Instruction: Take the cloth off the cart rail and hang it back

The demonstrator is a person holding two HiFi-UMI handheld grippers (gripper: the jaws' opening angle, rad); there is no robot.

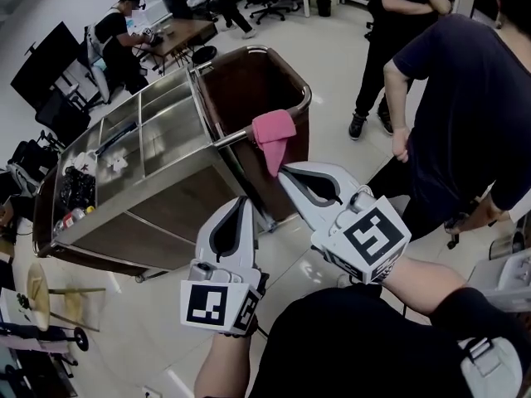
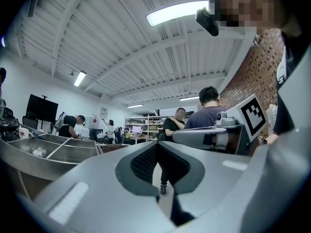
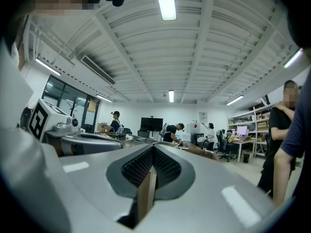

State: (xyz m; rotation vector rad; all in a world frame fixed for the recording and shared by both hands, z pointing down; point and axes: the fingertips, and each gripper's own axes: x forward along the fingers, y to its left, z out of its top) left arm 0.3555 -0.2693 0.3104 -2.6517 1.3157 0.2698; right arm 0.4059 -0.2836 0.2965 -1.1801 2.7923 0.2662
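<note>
A pink cloth (image 1: 274,134) hangs folded over the cart rail (image 1: 231,138), at the corner of the brown bin (image 1: 249,85). My right gripper (image 1: 283,171) is shut and points up at the cloth's lower tip. No cloth shows between its jaws in the right gripper view, where the right gripper (image 3: 153,147) is empty. My left gripper (image 1: 244,199) is lower and to the left, near the cart's side, also shut and empty. In the left gripper view the left gripper (image 2: 156,144) has its jaws together, and the right gripper's body shows beside it.
The steel cart (image 1: 149,160) has open tray compartments holding small items at its far left. A person in dark clothes (image 1: 473,98) stands close on the right, with another person (image 1: 382,40) behind. Desks, chairs and more people fill the back of the room.
</note>
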